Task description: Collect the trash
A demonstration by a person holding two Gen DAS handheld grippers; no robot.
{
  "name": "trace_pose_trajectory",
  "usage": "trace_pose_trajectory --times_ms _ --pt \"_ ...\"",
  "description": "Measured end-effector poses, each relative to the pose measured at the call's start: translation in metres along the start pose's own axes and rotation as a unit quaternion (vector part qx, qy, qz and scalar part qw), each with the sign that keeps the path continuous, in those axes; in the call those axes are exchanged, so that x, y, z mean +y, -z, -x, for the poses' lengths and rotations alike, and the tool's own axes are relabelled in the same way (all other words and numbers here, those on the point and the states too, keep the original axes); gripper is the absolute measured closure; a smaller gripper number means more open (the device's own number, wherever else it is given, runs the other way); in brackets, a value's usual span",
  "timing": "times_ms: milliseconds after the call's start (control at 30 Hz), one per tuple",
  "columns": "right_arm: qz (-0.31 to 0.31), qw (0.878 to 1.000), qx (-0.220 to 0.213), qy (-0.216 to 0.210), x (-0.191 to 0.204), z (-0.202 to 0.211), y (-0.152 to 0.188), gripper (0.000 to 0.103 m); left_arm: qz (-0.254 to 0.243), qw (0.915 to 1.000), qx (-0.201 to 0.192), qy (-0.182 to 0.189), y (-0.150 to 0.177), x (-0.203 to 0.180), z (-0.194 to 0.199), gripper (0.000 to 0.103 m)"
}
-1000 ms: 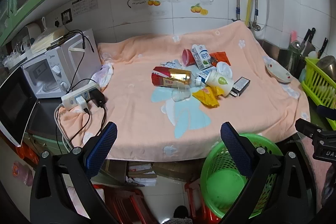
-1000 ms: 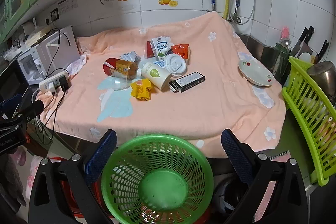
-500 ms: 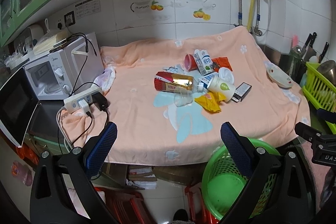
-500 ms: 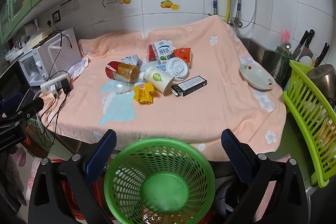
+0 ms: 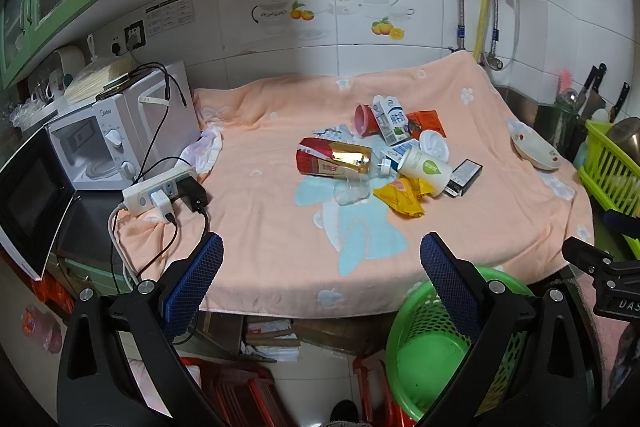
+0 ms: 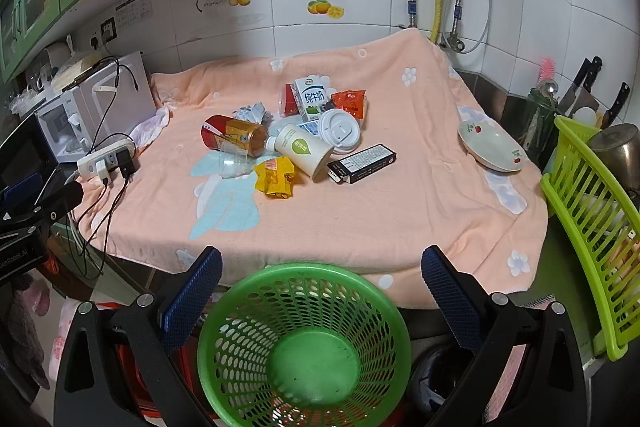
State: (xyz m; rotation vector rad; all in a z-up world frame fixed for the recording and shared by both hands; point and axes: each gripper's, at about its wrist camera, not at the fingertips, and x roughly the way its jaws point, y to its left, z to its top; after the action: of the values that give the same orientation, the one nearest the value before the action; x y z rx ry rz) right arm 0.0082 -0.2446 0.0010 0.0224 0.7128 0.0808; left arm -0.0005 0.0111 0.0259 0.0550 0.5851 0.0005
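Observation:
A pile of trash lies mid-counter on a peach cloth [image 5: 260, 211]: a gold-and-red bottle [image 5: 334, 158] [image 6: 234, 135], a clear plastic cup [image 5: 351, 190] [image 6: 234, 163], a white paper cup [image 5: 425, 169] [image 6: 305, 149], a yellow wrapper [image 5: 402, 197] [image 6: 276, 179], a milk carton [image 5: 390, 119] [image 6: 314, 98], a black box [image 5: 463, 177] [image 6: 362, 163]. An empty green basket [image 6: 304, 343] [image 5: 432, 343] stands on the floor below the counter's front edge. My left gripper [image 5: 320, 279] and right gripper [image 6: 320, 291] are open and empty, short of the counter.
A microwave [image 5: 108, 135] and a power strip with cables [image 5: 160, 191] sit at the left. A bowl [image 6: 490, 147] lies on the cloth at the right, beside a lime dish rack [image 6: 592, 219] and a knife jar [image 6: 538, 119]. Red stools [image 5: 240, 399] stand under the counter.
Both grippers have drawn back and tilted up a little; the counter and trash sit lower and smaller in view. Nothing on the cloth has moved.

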Motion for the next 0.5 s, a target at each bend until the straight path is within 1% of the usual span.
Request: trace_pose_trajectory --times_ms 500 --pt "-0.001 1.000 0.001 -0.002 0.0006 -0.0026 -0.0006 0.006 0.000 1.0000 0.001 -0.001 -0.0006 0.0026 -0.0027 0.006"
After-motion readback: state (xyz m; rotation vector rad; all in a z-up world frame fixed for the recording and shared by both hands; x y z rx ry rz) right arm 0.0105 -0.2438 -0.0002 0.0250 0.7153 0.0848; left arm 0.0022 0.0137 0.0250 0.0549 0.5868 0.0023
